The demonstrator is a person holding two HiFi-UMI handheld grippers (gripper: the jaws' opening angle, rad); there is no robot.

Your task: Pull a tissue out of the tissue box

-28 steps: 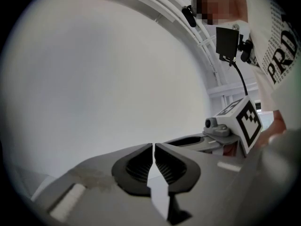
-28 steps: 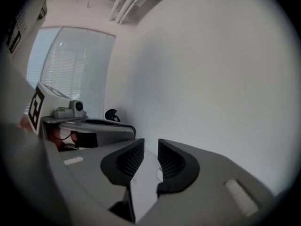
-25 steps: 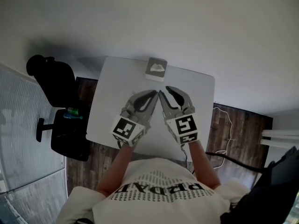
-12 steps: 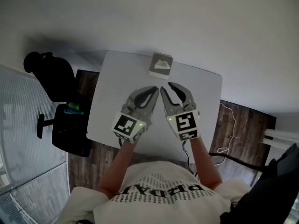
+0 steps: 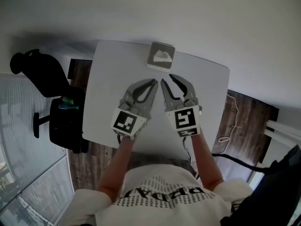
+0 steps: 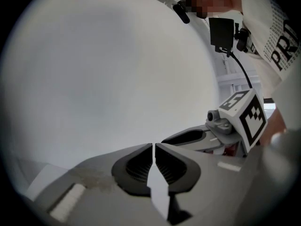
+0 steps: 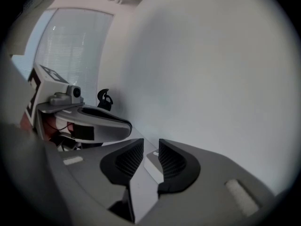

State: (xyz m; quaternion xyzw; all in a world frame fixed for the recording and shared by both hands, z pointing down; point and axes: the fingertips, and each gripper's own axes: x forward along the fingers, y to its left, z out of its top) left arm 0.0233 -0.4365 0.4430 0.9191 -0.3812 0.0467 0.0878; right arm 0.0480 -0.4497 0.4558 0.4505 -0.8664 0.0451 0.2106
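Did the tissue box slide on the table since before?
No. The tissue box sits in the middle of the table's far edge, same as before. Only the camera's view shifted.

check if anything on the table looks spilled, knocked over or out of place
Nothing stands out. The square grey tissue box sits flat near the far edge of the white table, with a white tissue sticking up from its top opening. No spill or damage shows.
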